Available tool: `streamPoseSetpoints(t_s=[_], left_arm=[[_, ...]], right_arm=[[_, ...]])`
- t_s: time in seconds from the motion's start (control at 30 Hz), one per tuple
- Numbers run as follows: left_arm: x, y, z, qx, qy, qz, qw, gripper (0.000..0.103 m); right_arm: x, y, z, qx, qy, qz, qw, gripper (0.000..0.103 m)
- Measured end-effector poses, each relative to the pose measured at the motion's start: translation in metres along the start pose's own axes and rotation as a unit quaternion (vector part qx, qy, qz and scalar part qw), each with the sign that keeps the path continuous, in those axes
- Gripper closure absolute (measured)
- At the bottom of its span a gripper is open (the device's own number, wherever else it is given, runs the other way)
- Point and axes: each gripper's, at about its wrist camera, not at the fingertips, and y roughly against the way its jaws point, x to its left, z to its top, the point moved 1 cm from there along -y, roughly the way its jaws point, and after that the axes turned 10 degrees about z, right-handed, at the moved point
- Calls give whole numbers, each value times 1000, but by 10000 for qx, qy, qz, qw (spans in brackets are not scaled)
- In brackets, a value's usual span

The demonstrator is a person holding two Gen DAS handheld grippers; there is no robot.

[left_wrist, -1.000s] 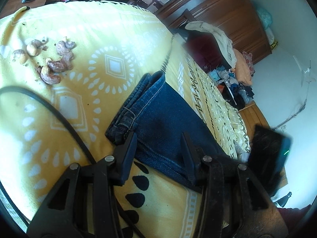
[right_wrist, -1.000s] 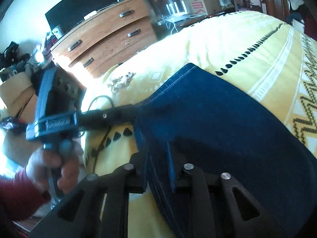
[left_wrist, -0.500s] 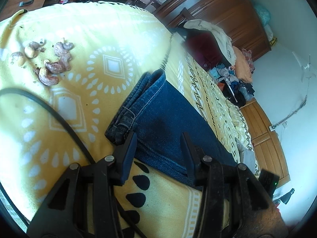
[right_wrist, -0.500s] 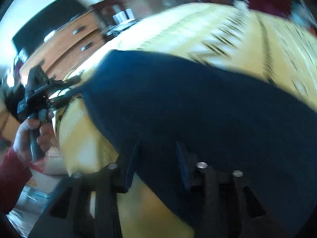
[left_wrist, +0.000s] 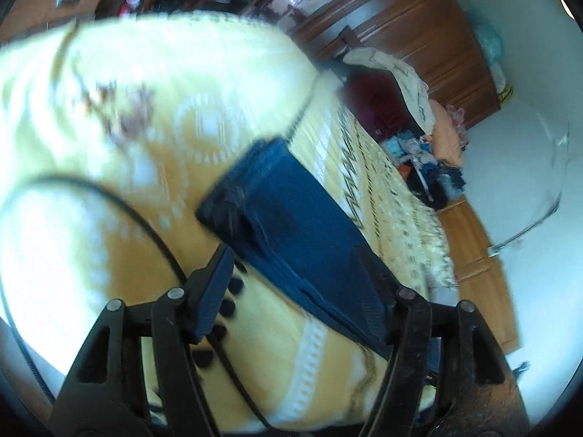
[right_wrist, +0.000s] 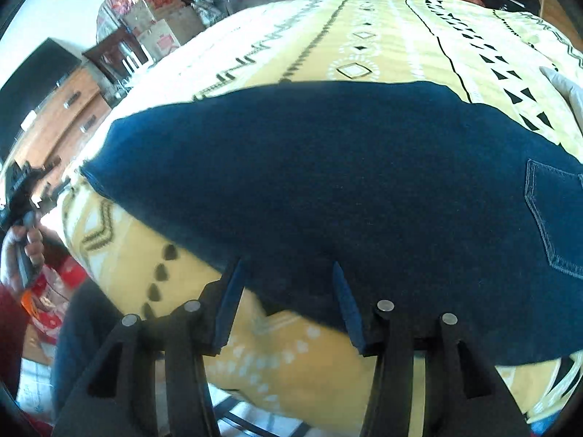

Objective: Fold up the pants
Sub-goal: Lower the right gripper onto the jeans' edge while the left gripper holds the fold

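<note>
Dark blue jeans [right_wrist: 328, 167] lie flat and folded lengthwise on the yellow patterned bedspread [right_wrist: 382, 36], with a back pocket [right_wrist: 554, 215] at the right. In the left wrist view the hem end [left_wrist: 237, 196] points away from me. My left gripper [left_wrist: 295, 273] hovers over the leg near the hem; its jaws are opening and the pads do not press the cloth. My right gripper [right_wrist: 288, 284] sits at the near edge of the jeans, jaws opening, with the denim edge between them but not pinched. A hand [right_wrist: 18, 251] holds the left gripper [right_wrist: 22, 185] at the far left.
A black cable [left_wrist: 145, 225] curves over the bedspread left of the hem, and small brown bits [left_wrist: 120, 109] lie beyond it. A wooden dresser [right_wrist: 62, 116] and boxes [right_wrist: 156, 25] stand past the bed's end. A dark wardrobe [left_wrist: 419, 36] and a clothes pile [left_wrist: 430, 145] are on the far side.
The right gripper has swept along the jeans towards the pocket end and rolled. Both pairs of jaws have spread wider. The left gripper has drawn back a little from the hem.
</note>
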Motion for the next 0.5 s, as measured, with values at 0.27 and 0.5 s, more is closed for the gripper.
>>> streamPoseSetpoints(t_s=[0.27,0.5], left_arm=[[-28,-32,-2,270,-294,657,9970,37],[-19,-55,5,353,-156,844,9957,37]], right_arm=[[43,-25,15,209,449,227,9985,48],[50,-33,19,170,449,253,9985,48]])
